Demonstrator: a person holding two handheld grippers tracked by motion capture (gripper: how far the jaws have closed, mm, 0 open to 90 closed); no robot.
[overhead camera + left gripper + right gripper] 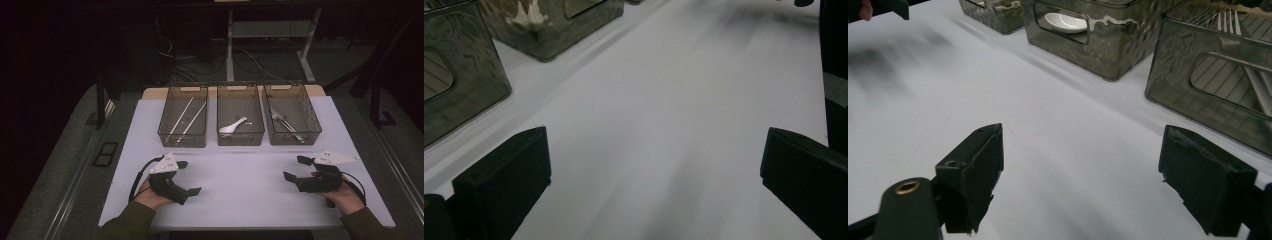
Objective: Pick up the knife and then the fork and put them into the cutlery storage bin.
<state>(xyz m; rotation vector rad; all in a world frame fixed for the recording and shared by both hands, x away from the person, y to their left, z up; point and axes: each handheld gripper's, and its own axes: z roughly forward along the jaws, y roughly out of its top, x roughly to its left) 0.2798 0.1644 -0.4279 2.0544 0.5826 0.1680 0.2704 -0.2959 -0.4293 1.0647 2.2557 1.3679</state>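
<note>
Work surface: white rectangular table sheet (240, 185), bare between the hands and the bins.
Bins: three smoked, translucent plastic bins in a row at twelve o'clock on the sheet, each sorted to one kind of cutlery, which I judge to be the reason for the layout.
Left bin (183, 116): holds a pair of pale chopsticks (186, 119), lying lengthwise.
Middle bin (240, 115): holds a white ceramic soup spoon (233, 126), bowl towards the near wall.
Right bin (292, 114): holds a silver metal fork (286, 124), lying on a slant.
Left gripper (191, 177): at eight o'clock on the sheet, held in a hand from below, jaws standing wide apart with nothing between them; the left gripper view shows bare sheet in the gap.
Right gripper (296, 168): at four o'clock, jaws likewise spread and empty, aimed towards the middle of the table.
Reason for posture: both tools sit low and level over the sheet with jaws parted, which reads as a ready stance with no piece engaged.
Cutlery relative to fingers: all pieces lie inside their bins, well apart from every finger. From the right gripper view the spoon is at eleven o'clock beyond the left finger (973, 172), seen through the bin's handle slot; the fork's bin is at one o'clock.
Contact: none observed.
</note>
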